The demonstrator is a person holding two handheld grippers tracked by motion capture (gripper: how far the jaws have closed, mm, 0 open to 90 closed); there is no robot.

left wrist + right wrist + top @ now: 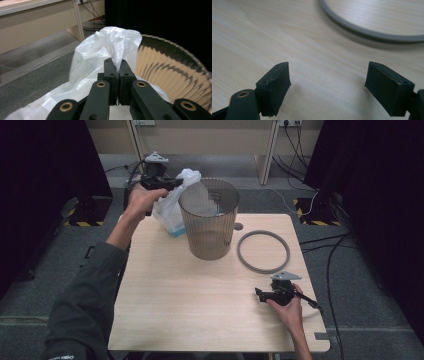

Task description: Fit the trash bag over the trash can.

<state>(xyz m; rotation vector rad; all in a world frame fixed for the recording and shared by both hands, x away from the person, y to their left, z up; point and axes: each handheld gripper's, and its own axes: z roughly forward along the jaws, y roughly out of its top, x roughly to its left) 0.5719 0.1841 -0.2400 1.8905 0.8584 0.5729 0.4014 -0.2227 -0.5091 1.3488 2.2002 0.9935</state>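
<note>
A translucent ribbed bin (209,218) stands upright at the table's far middle. A white plastic bag (176,205) hangs at its left rim, lifted above the table's far left edge. My left gripper (176,182) is shut on the top of the bag. In the left gripper view the jaws pinch a fold of the bag (107,47), with the bin's rim (175,65) just to the right. A grey ring (263,251) lies flat right of the bin. My right gripper (259,293) rests low near the table's right front, open with nothing between its fingers (274,87).
The wooden table (190,310) has a small round hole (238,226) behind the ring. Cables (330,255) trail off the right side. Beyond the table are grey floor, a pale bench frame (270,150) and dark curtains at both sides.
</note>
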